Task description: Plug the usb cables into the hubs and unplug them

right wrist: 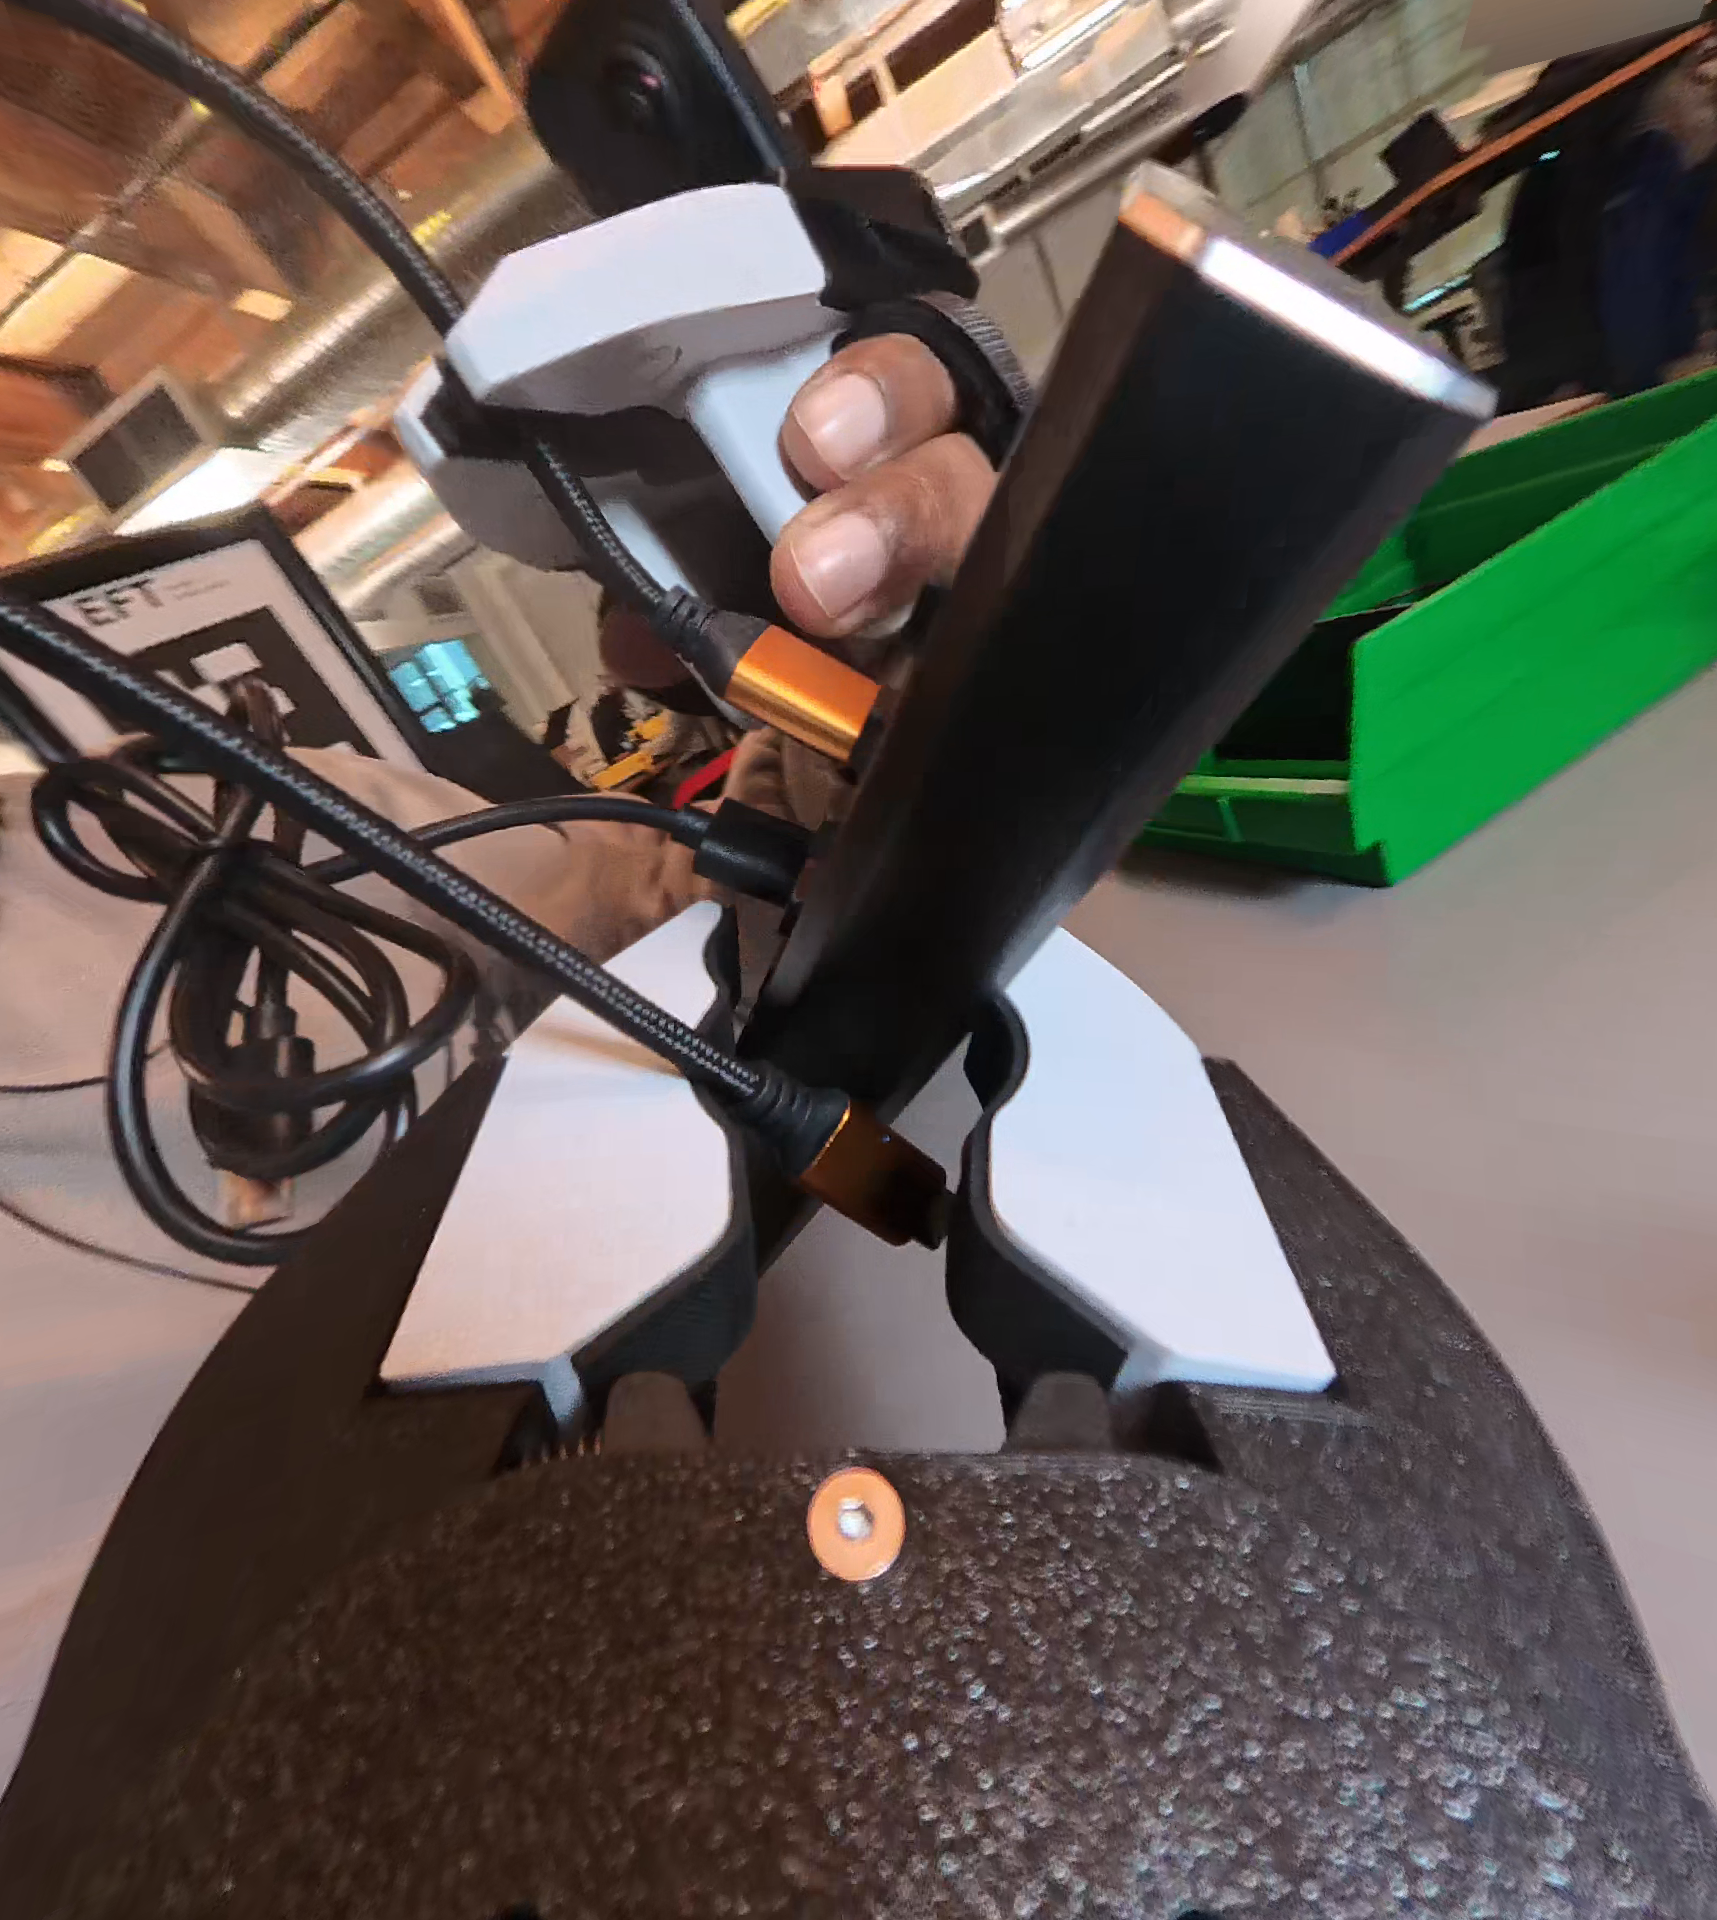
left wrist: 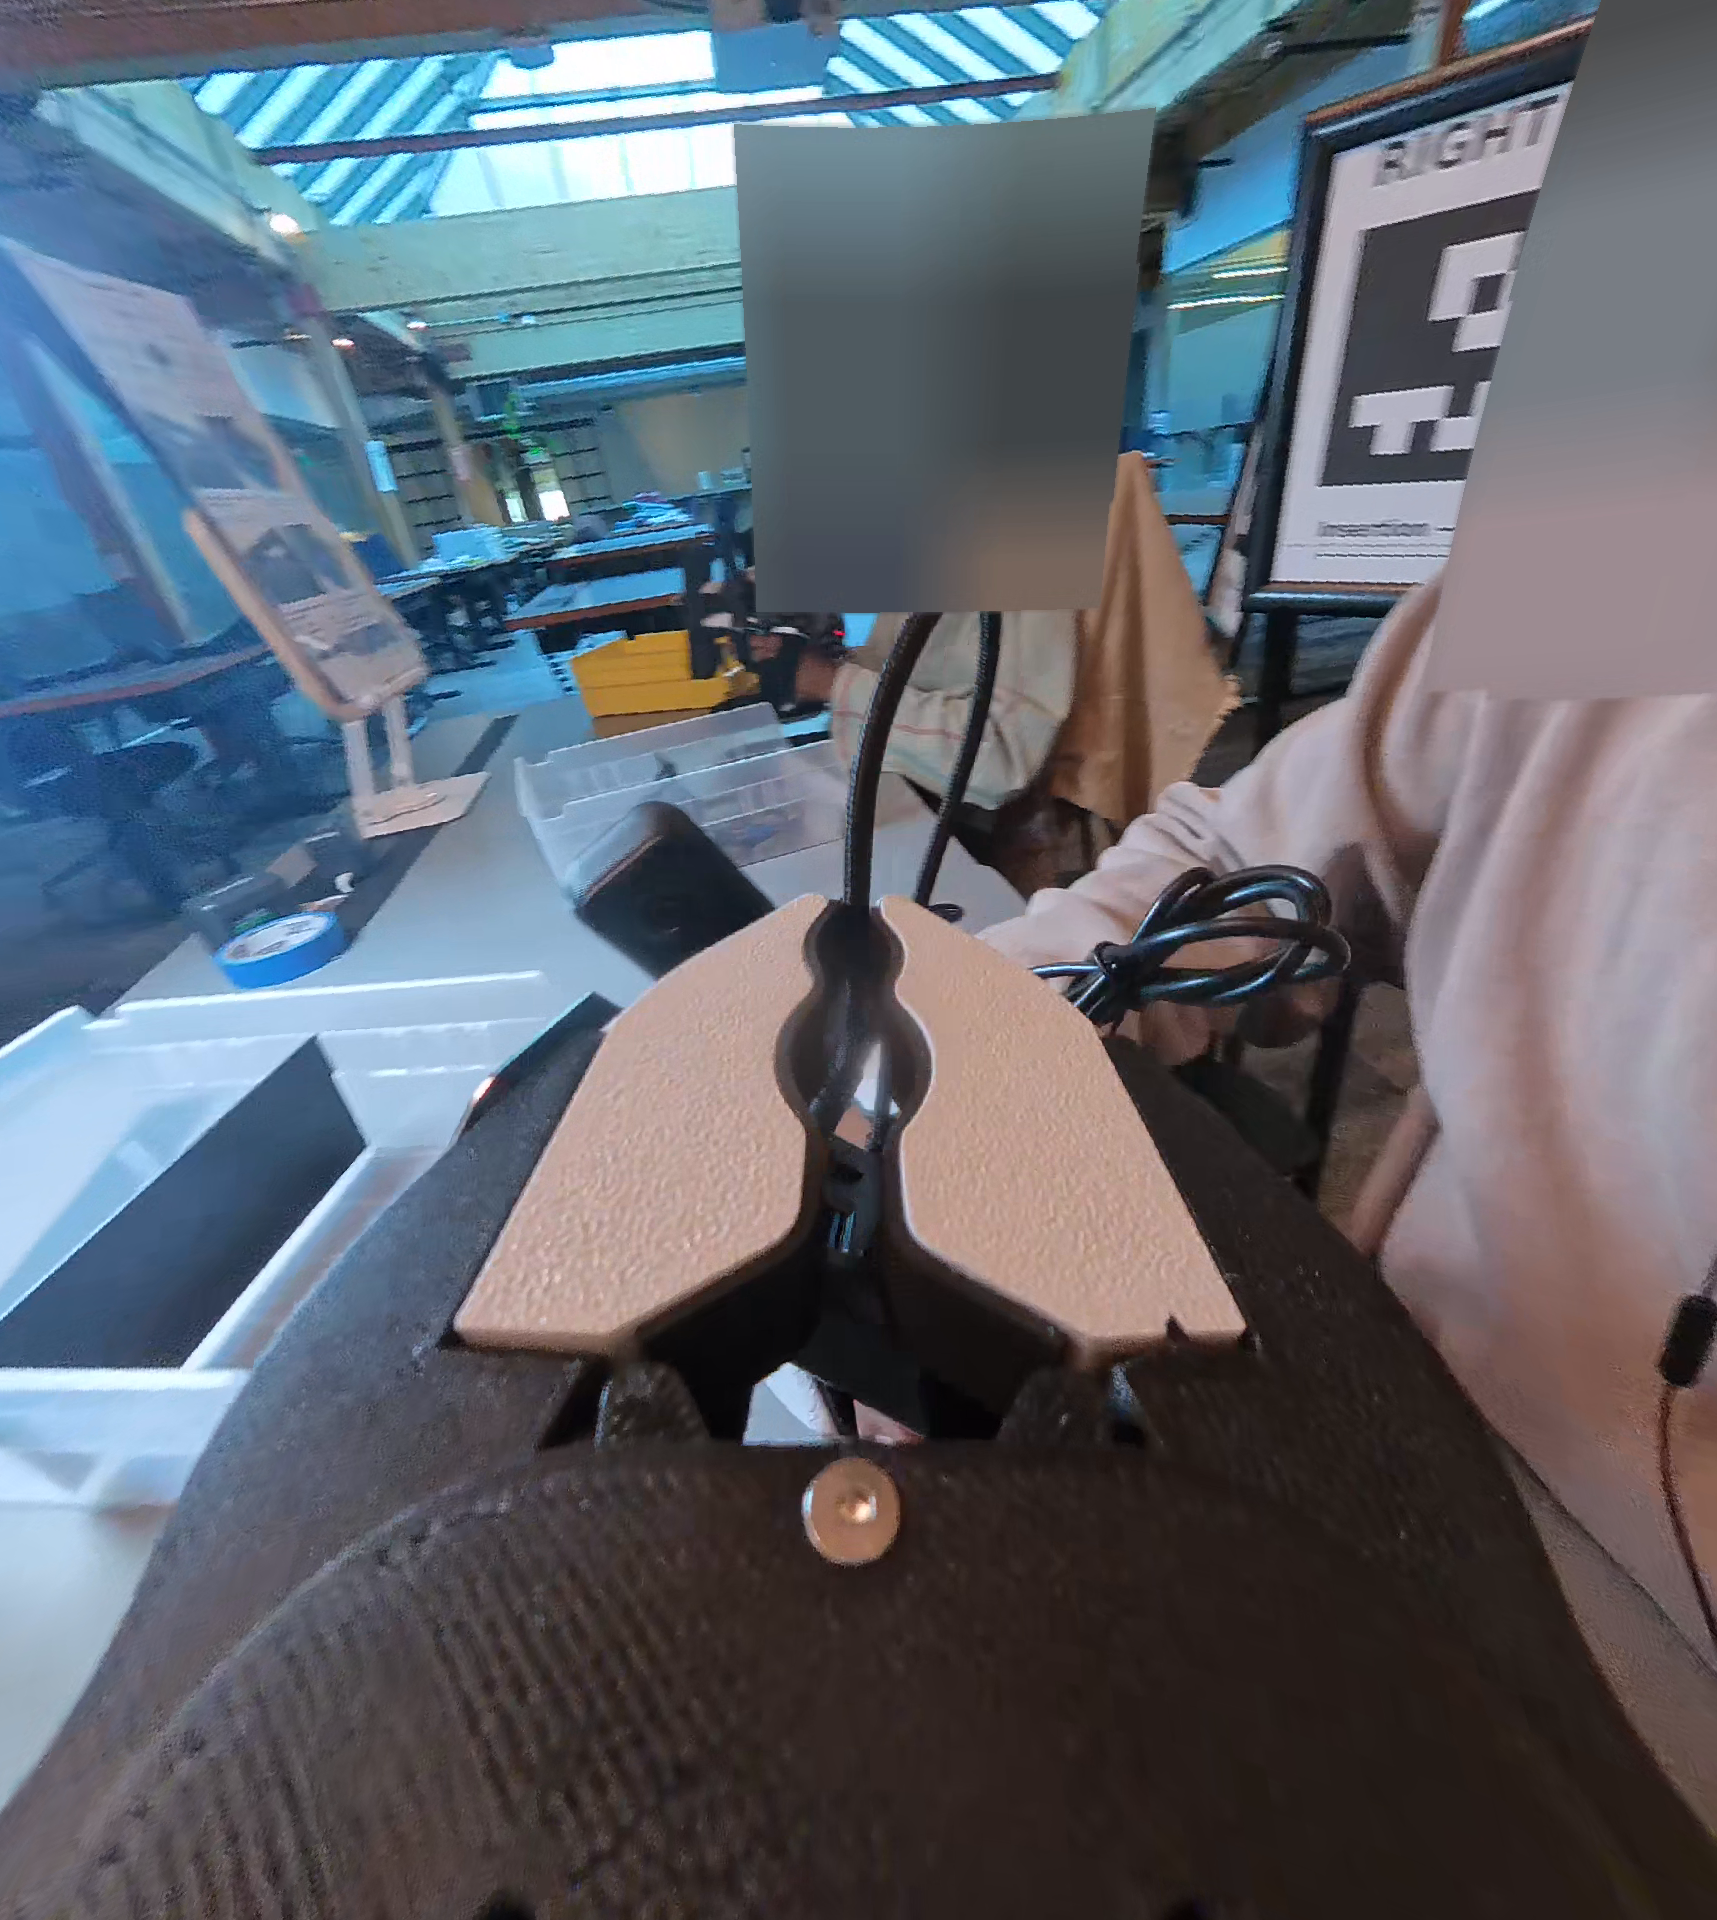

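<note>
In the right wrist view my right gripper (right wrist: 859, 1029) is shut on the lower end of a long black hub (right wrist: 1124, 582), held tilted above the table. Plugged into the hub's side are a braided cable with an orange plug (right wrist: 802, 691), a thin black cable's plug (right wrist: 750, 854) and a second orange plug (right wrist: 875, 1184) between my fingers. In the left wrist view my left gripper (left wrist: 859, 920) is shut on a black braided cable (left wrist: 869, 769) that rises from the tan fingertips. I cannot tell which plug it leads to. A hand holds the left gripper's white handle (right wrist: 625, 332) just beyond the hub.
A coil of black cable (left wrist: 1218, 945) (right wrist: 251, 997) hangs by a person's beige sleeve (left wrist: 1612, 1039). White trays (left wrist: 210, 1039), a blue tape roll (left wrist: 282, 945) and a clear organiser box (left wrist: 667, 769) lie on the table. A green bin (right wrist: 1560, 665) stands right of the hub. Across from one pair of fingers to the other is roughly 9 centimetres.
</note>
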`<state>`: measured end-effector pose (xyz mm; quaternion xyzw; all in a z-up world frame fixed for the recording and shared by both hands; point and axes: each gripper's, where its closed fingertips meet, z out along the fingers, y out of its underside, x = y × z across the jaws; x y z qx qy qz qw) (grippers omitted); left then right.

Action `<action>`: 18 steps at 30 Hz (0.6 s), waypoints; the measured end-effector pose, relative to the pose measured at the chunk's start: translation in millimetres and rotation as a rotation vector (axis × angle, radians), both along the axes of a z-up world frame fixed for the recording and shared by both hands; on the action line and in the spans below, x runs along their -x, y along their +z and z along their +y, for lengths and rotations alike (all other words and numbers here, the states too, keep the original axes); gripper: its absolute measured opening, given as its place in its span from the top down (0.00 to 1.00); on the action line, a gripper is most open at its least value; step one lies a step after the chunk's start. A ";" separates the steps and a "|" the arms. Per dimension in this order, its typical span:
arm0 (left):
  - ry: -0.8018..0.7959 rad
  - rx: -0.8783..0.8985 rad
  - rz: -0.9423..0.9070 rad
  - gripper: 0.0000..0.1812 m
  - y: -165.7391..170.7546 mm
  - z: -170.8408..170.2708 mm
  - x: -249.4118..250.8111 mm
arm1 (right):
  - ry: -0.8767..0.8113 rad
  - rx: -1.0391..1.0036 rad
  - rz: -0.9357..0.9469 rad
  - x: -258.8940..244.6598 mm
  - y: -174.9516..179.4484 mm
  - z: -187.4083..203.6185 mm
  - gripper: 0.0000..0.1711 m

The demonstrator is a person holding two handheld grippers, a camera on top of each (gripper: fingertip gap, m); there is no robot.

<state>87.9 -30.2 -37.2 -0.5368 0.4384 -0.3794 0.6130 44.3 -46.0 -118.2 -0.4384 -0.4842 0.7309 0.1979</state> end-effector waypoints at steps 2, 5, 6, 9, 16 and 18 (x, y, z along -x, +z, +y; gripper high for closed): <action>0.045 0.003 0.017 0.98 -3.9 7.3 3.0 | -0.050 -0.018 -0.030 3.6 -5.2 7.0 0.76; 0.112 -0.005 0.060 0.98 -8.4 15.7 7.7 | -0.121 -0.006 -0.053 9.5 -9.4 16.0 0.77; 0.140 -0.022 0.079 0.98 -9.4 18.2 9.3 | -0.146 -0.001 -0.063 11.1 -10.4 19.5 0.78; 0.225 -0.080 0.153 0.97 -13.3 25.1 12.5 | -0.221 0.032 -0.088 13.4 -12.7 31.8 0.79; 0.425 -0.198 0.333 0.93 -30.4 46.2 17.3 | -0.438 -0.006 -0.132 14.0 -18.7 57.5 0.80; 0.505 -0.249 0.428 0.93 -40.4 54.8 18.6 | -0.512 -0.046 -0.143 14.2 -19.2 62.7 0.80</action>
